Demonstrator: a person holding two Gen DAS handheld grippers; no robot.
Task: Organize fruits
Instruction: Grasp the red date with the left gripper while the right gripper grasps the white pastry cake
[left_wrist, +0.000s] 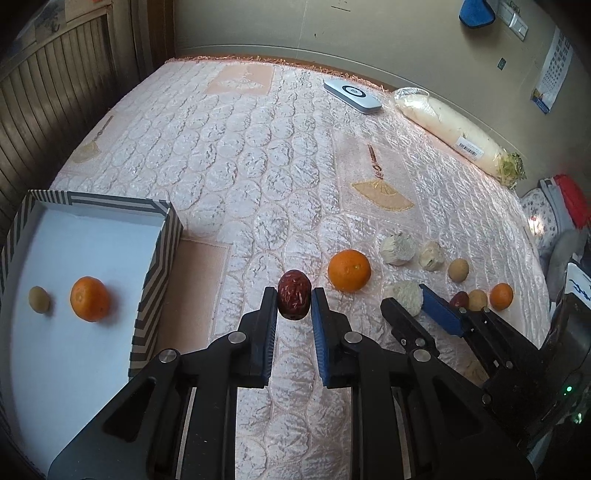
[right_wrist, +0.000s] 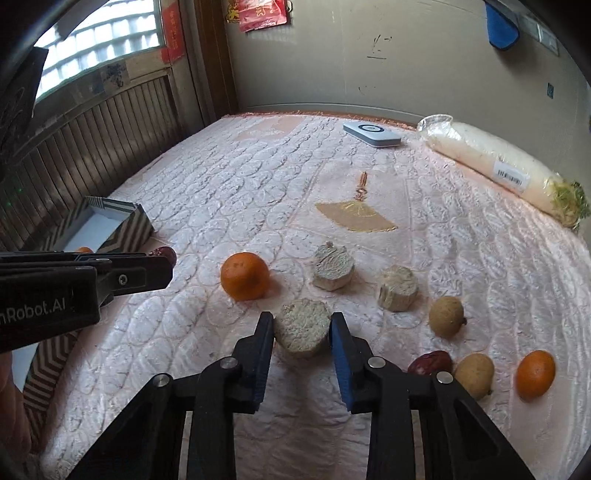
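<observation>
Left gripper (left_wrist: 294, 297) around upright red date (left_wrist: 294, 298)

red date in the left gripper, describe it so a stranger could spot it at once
On the pink quilted bed, look right of the striped box. The left gripper holds the red date between its fingers, left of a big orange. Unlike the other date among the fruit further right, it is dark, wrinkled and gripped.

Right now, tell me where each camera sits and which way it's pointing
Left wrist: rides the left gripper, facing across the bed at the red date it grips; striped box left, right gripper beside it.
Right wrist: rides the right gripper, facing the pale cake between its fingers; left gripper enters left.
Shared: large orange, radish.
</observation>
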